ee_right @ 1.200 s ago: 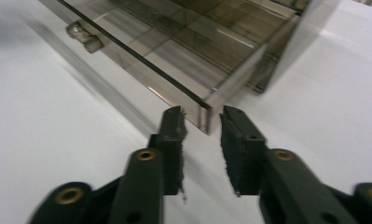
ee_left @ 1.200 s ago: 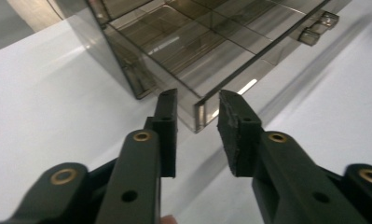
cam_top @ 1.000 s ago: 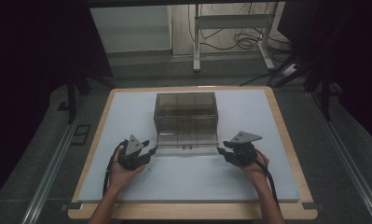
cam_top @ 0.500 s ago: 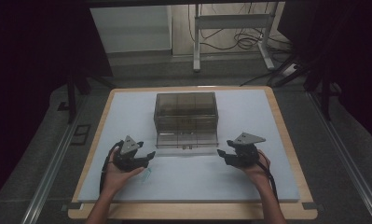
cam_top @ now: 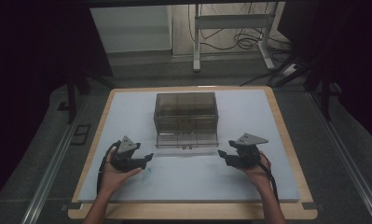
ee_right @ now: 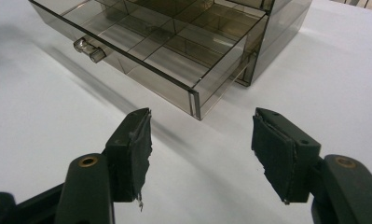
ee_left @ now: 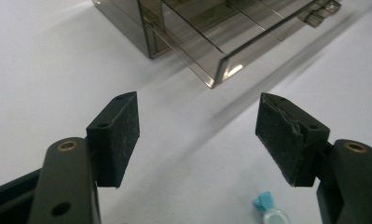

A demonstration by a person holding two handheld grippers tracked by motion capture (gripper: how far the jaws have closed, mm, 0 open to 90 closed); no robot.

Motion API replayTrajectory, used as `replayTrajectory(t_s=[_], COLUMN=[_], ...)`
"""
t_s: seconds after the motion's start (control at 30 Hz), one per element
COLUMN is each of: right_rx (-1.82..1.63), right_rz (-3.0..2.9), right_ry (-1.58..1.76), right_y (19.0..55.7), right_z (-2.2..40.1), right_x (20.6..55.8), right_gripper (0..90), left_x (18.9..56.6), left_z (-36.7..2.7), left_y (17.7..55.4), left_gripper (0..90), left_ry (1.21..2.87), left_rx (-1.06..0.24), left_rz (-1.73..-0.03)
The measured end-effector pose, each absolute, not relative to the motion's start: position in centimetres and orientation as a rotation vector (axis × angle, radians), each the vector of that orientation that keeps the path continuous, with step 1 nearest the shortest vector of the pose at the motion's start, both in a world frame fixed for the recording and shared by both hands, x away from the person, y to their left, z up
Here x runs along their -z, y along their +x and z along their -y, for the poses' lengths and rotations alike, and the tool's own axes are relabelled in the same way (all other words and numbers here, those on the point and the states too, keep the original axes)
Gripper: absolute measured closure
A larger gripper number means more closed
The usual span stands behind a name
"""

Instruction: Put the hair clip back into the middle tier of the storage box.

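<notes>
A smoky clear drawer box [cam_top: 186, 109] stands mid-mat, its divided drawer [cam_top: 187, 139] pulled out toward me. My left gripper [cam_top: 147, 158] hovers low over the mat, left of the drawer front. Its jaws have just been opening and now stand open [ee_left: 197, 100] with nothing between them. A small clear piece with a blue cap [ee_left: 269, 213] lies on the mat just under it [cam_top: 145, 175]. Right of the drawer front, my right gripper [cam_top: 223, 156] is also open [ee_right: 203, 116]. Its jaws have just been opening too, with bare mat between them. The drawer's handle [ee_right: 88, 49] shows in the right gripper view.
The white mat [cam_top: 249, 186] covers a wooden-edged table [cam_top: 286, 135]. The open drawer's corner [ee_right: 193, 100] juts toward the right gripper. Behind the table are a metal stand's legs [cam_top: 230, 42] and loose cables on the floor.
Both grippers' jaws stand wider than a second ago. The left hand has drawn back slightly toward me and the left. The right hand has stayed in place.
</notes>
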State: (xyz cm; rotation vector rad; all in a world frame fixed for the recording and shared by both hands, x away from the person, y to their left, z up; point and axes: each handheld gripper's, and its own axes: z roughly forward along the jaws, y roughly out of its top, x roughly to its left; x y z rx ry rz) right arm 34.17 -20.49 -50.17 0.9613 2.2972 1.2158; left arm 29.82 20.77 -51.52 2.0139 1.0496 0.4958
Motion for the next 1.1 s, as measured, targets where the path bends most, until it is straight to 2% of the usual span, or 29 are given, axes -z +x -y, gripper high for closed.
replayTrajectory(t_s=[0.5, 0.87, 1.1], right_rx=[-1.209, -1.211, -1.205], right_rz=[-2.297, -2.291, -2.286], right_ry=[0.950, 0.952, 0.958], right_y=[34.0, 33.9, 33.9], right_z=[20.0, 20.0, 20.0], right_x=[50.2, 50.2, 50.2], right_gripper=[36.9, 36.8, 36.8], left_x=[51.3, 52.0, 52.5], left_z=[-21.5, -20.8, -20.3], left_y=[28.0, 26.3, 25.8], left_gripper=[31.4, 42.9, 46.1], left_ry=[2.069, 2.102, 2.133], left_rx=[-0.416, -0.398, -0.380], left_rz=[-1.031, -1.042, -1.055])
